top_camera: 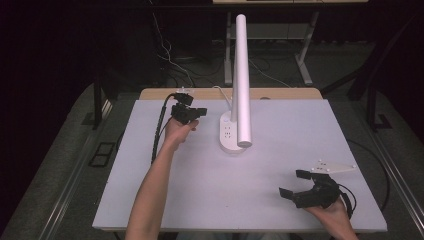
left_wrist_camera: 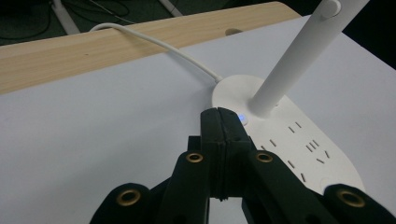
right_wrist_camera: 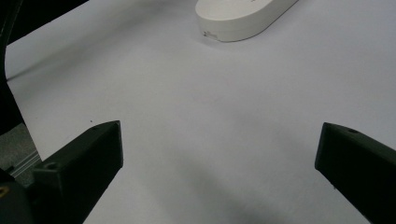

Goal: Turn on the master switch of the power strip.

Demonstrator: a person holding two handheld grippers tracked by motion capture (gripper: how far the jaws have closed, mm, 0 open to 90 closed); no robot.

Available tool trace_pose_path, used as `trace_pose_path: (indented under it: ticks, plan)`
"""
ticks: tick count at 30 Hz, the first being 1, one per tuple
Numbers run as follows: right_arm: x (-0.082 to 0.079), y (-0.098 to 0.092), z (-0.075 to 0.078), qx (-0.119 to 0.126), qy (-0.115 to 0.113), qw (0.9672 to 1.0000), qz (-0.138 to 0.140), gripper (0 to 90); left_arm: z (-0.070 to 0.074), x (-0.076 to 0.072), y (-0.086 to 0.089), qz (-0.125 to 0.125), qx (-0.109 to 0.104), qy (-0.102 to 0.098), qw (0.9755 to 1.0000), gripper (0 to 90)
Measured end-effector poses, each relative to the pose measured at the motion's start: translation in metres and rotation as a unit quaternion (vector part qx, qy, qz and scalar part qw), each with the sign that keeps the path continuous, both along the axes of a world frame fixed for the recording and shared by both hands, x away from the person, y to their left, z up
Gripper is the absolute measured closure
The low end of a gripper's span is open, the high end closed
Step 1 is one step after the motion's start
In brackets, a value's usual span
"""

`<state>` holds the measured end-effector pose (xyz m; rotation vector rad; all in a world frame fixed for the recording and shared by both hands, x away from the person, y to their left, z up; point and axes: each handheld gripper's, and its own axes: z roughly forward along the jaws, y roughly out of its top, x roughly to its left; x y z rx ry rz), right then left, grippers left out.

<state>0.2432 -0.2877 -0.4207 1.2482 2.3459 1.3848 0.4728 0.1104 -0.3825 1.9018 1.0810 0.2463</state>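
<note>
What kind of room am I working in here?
Probably a lab or workshop test bench: a bare white table top, a desk lamp with a socket base, loose cables on the floor.

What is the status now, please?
Left hand-held gripper shut, empty, beside lamp base. Right hand-held gripper open, empty, apart from lamp. Nothing in the way.

My white plastic desk lamp [top_camera: 239, 80] stands upright near the table's far middle. Its oval base [left_wrist_camera: 299, 140] carries socket slots, a small blue light glowing by the stem, and a white cord [left_wrist_camera: 159, 44] trails off behind.
</note>
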Motion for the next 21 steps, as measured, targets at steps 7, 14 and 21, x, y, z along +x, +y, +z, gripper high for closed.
trace_pose_path:
  ticks: [7,14,21]
  plan:
    - [0.0,0.0,0.0,0.0,-0.003,1.0,0.0,0.5,0.011,-0.011,0.011,-0.012,-0.002,-0.007,0.9999,89.5]
    - [0.0,-0.001,0.0,0.002,0.001,1.0,-0.002,0.5,0.021,-0.025,0.022,-0.027,-0.011,-0.013,0.9995,75.5]
    - [0.0,-0.001,0.0,0.003,0.001,1.0,-0.003,0.5,0.024,-0.039,0.03,-0.031,-0.033,-0.008,0.9989,40.6]
